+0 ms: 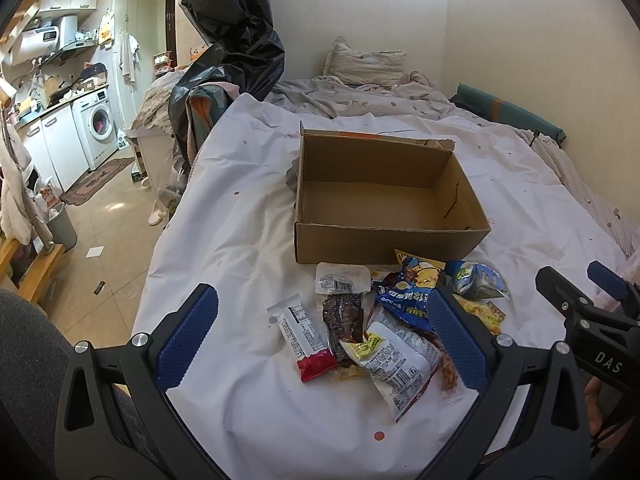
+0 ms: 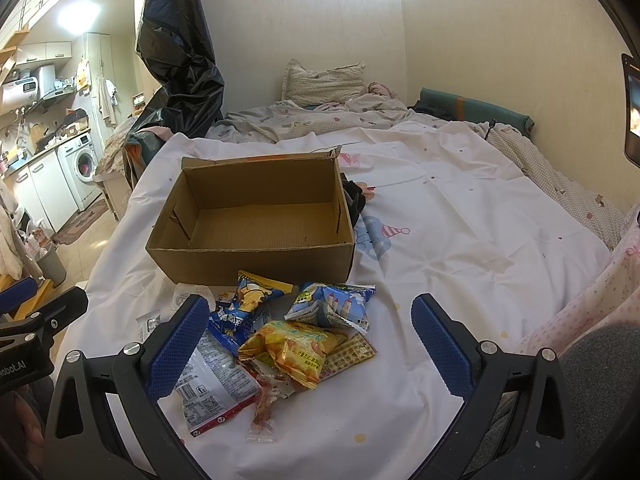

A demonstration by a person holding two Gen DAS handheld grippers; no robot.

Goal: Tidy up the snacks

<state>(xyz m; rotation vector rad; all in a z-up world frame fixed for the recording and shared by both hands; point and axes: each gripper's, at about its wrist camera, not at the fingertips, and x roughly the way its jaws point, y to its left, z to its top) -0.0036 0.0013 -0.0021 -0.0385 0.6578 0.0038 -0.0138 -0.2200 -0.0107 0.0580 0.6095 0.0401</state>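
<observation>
Several snack packets [image 2: 280, 344] on white bedsheet [image 2: 440, 240]

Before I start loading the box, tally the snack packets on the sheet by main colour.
Blue packets: 2
Yellow packet: 1
White packets: 2
Dark brown packet: 1
Clear wrappers: 2
Total: 8 that I can tell apart; overlaps may hide more.

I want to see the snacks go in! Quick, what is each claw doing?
Left claw: open, holding nothing, above the snack pile.
Right claw: open, holding nothing, above the yellow snack bag.
</observation>
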